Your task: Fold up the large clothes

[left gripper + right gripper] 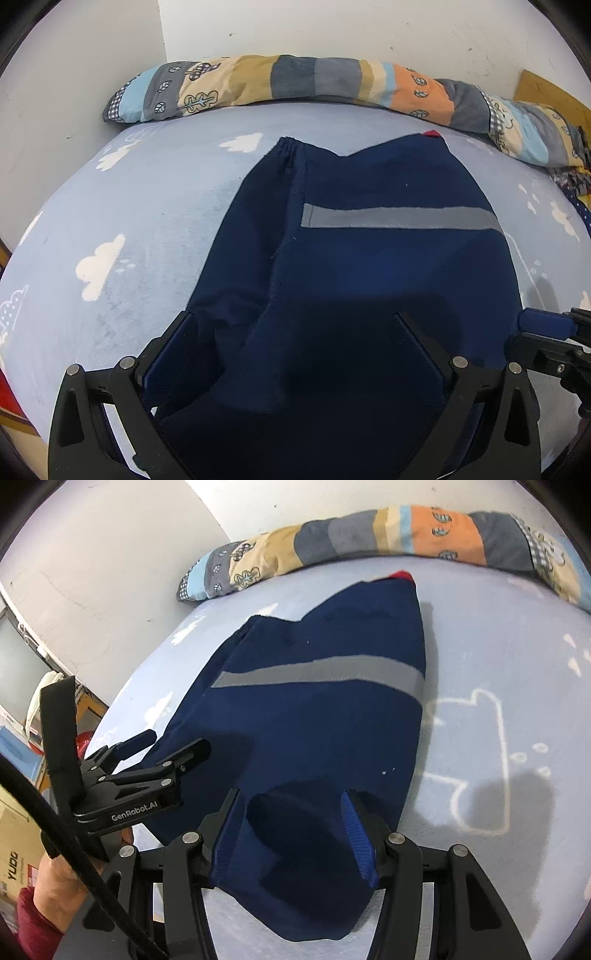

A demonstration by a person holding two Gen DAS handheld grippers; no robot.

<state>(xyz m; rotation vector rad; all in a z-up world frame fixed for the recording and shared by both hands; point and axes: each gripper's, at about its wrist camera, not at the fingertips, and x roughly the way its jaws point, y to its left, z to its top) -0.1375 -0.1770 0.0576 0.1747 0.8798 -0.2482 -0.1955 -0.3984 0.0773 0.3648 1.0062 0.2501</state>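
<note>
A navy blue garment (369,258) with a grey reflective stripe (399,218) lies folded on the bed; it also shows in the right wrist view (314,731). A sleeve with a gathered cuff (291,147) lies along its left side. My left gripper (295,325) is open, jaws wide over the garment's near edge. My right gripper (291,805) is open too, fingers either side of the near end of the cloth. The left gripper also shows in the right wrist view (173,746), and the right gripper's tip shows at the left view's edge (543,321).
The bed has a light blue sheet with white clouds (129,229). A patchwork quilt roll (295,81) lies along the wall at the far side. Boxes and furniture (18,812) stand beside the bed on the left.
</note>
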